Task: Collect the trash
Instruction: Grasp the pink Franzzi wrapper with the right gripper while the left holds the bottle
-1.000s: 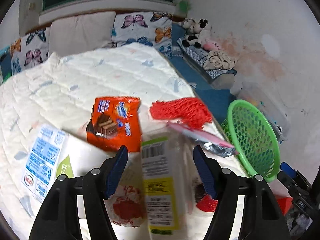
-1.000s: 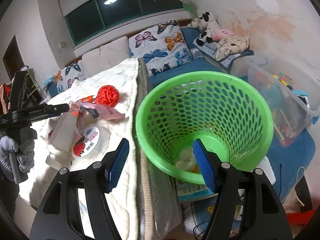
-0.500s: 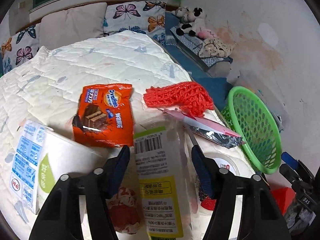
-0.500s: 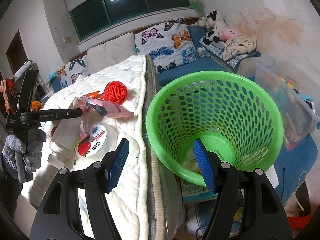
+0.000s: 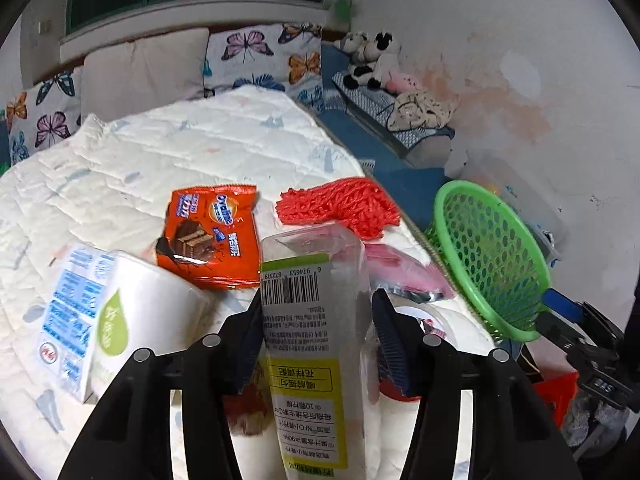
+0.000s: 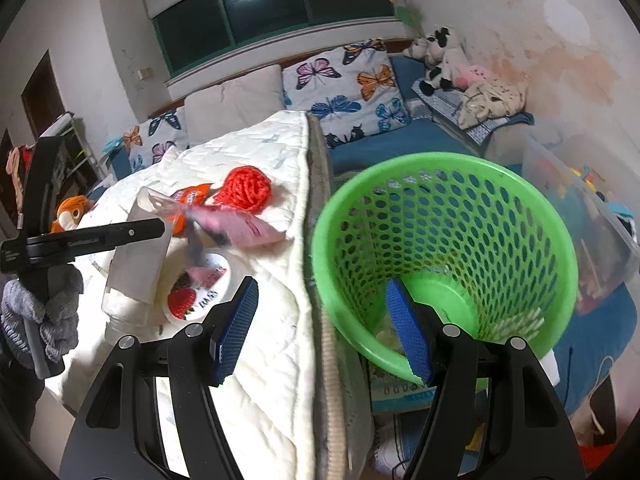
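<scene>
Clear plastic fills my left gripper [image 5: 316,336] — its fingers clamp a bottle [image 5: 310,320] above the quilt [image 5: 200,144]. Ahead lie an orange wrapper [image 5: 212,236] and red netting [image 5: 340,204]. My right gripper [image 6: 322,328] spreads wide and empty — one finger inside the green basket [image 6: 460,236].

My left camera looks close across the quilt [image 5: 192,148]; my right faces the green basket [image 6: 440,184] nearby, both sharing them.
</scene>
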{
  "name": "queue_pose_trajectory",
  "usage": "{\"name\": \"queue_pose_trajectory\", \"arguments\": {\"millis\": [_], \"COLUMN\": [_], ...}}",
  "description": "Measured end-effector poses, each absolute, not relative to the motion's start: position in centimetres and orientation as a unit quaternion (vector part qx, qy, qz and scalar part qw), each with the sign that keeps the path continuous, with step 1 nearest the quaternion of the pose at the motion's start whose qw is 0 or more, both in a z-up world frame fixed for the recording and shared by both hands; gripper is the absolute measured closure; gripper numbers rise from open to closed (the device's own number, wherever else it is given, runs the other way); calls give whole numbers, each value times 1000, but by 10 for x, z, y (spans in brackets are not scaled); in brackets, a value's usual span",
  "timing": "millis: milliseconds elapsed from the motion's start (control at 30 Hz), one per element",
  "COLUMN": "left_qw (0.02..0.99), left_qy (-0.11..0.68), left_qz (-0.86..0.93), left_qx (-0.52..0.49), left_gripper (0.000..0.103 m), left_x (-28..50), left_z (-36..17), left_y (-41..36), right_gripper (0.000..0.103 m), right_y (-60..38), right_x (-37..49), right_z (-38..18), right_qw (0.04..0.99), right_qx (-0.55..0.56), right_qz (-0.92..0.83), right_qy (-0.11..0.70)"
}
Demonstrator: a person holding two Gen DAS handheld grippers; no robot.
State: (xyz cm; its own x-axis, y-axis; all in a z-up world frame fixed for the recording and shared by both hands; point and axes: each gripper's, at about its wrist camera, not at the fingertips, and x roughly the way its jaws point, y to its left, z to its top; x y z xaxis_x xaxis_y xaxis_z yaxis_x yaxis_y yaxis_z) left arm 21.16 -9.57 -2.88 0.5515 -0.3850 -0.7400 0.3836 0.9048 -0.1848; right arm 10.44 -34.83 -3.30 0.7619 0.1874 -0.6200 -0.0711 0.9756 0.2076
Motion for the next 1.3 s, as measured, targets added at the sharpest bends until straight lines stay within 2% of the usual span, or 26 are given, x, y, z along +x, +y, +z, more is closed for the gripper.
{"name": "queue_pose_trajectory", "arguments": {"millis": [400, 500, 767, 1300], "left_qw": [897, 897, 896, 896], "left_qy": [389, 389, 388, 385], "left_qz": [-208, -204, -206, -212], "left_qx": [-28, -40, -57, -54], "left_gripper": [53, 53, 53, 53], "left_x": [180, 176, 172, 170], "left_z": [1, 3, 4, 6], "left_y": [-57, -47, -33, -35], "right_gripper": [36, 30, 24, 25], "right_y": [-294, -278, -250, -250], "right_x": [153, 170, 214, 267], "right_z": [-24, -24, -38, -74], "right_qw": [921, 913, 893, 864], "right_qx": [33, 19, -19, -6], "right_qz": [160, 185, 214, 209], "right_qy": [355, 363, 395, 458]}}
